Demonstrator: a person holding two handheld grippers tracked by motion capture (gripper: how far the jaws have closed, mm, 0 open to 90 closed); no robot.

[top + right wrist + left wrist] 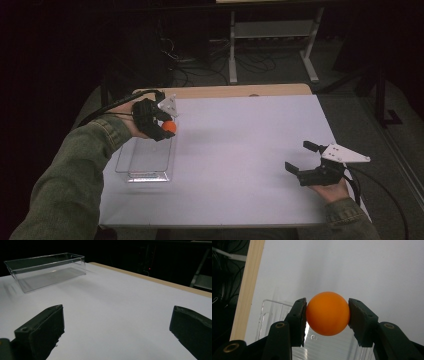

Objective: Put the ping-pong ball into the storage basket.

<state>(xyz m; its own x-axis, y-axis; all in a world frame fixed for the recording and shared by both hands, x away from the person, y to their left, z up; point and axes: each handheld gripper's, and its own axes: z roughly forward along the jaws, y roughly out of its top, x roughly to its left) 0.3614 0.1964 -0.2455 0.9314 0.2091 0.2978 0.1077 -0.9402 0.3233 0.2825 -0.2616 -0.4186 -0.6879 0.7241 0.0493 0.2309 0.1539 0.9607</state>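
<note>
An orange ball (328,313) is pinched between the two black pads of my left gripper (327,315), which is shut on it. In the high view the left gripper (167,127) holds the ball (169,127) in the air over the far end of a clear plastic bin (146,162) at the table's left side. The bin's rim and ribbed floor (274,315) lie just below the ball in the left gripper view. My right gripper (299,156) rests low at the table's right, jaws wide open with nothing between them. The right gripper view has the bin (45,270) far off, with nothing inside it.
The white table top (240,150) has a wooden strip (230,91) along its far edge. Beyond it stand a metal shelf frame (272,35) and loose cables on a dark floor.
</note>
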